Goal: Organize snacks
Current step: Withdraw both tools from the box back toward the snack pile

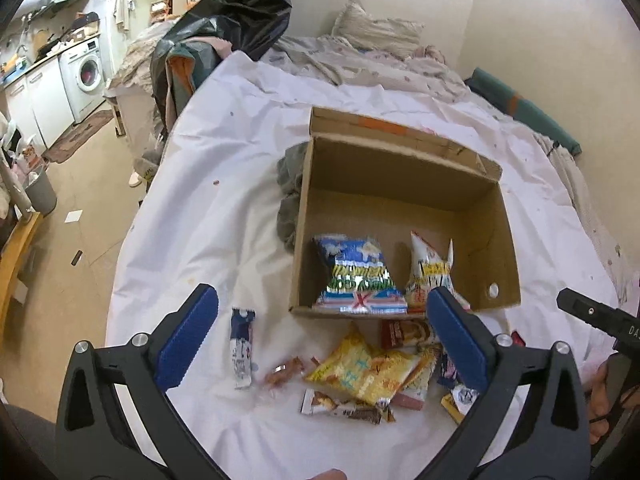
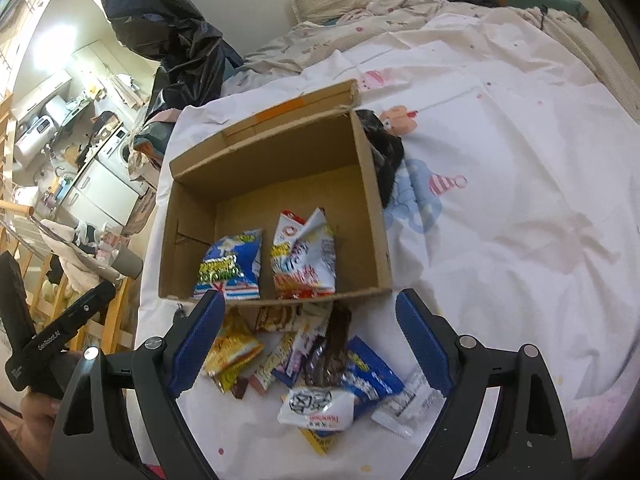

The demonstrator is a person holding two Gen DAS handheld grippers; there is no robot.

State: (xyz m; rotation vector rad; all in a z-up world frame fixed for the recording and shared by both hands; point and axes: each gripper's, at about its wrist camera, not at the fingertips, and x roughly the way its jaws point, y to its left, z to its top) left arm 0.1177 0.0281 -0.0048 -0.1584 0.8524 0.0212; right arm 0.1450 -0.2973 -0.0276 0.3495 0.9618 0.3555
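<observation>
An open cardboard box (image 1: 404, 184) (image 2: 280, 152) lies on a white sheet. Inside it stand a blue snack bag (image 1: 354, 276) (image 2: 230, 266) and a white and red bag (image 1: 430, 272) (image 2: 304, 254), side by side against the near wall. Several loose snack packets lie in front of the box, among them a yellow bag (image 1: 356, 368) (image 2: 234, 350) and a blue and white stick packet (image 1: 242, 346). My left gripper (image 1: 320, 316) hangs open above the pile with nothing between its fingers. My right gripper (image 2: 310, 320) is open too, over a white packet (image 2: 316, 404).
A dark cloth (image 1: 290, 192) (image 2: 384, 152) lies against the box's far side. Crumpled bedding and a pillow (image 1: 376, 32) lie beyond it. A black plastic bag (image 1: 236, 8) hangs at the bed's left edge, with a floor and washing machine (image 1: 86, 70) past it.
</observation>
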